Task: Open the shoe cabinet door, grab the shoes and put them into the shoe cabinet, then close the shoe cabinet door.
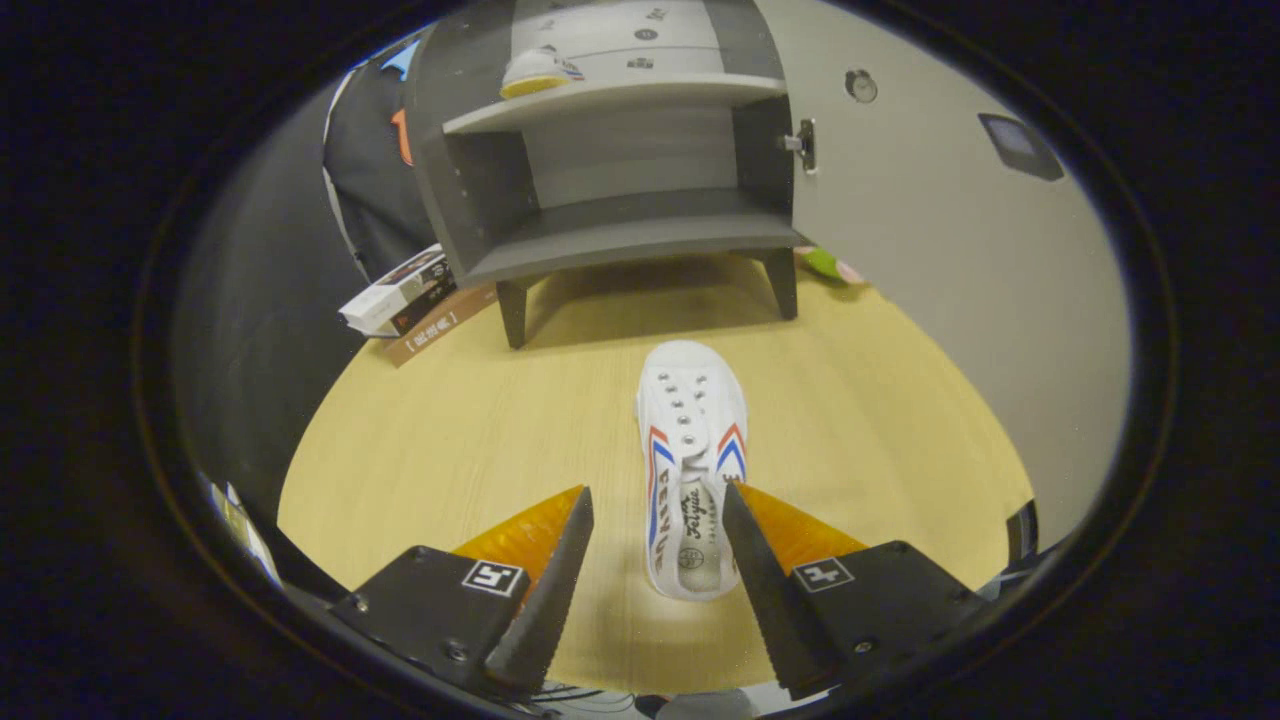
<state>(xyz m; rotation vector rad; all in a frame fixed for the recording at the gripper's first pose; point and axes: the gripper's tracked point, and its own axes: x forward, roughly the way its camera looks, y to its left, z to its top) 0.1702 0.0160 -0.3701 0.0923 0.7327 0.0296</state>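
While its fingers stand spread, the claw (655,500) straddles a white canvas shoe (692,450).
Beyond it, the grey wooden shoe cabinet (610,160) stands open on the pale wood counter (450,430).

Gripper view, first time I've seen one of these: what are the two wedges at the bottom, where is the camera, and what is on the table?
The camera rides on a hand-held two-finger gripper and looks forward along its fingers; the two wedges are those fingers. They stand open, holding nothing. The heel of a white shoe lies between the fingertips, nearer the right one, toe pointing away. Whether that finger touches it I cannot tell. Beyond it on the wooden table stands a grey shoe cabinet with its door swung open. A second shoe already sits on its upper shelf. A few boxes lie beside the cabinet.
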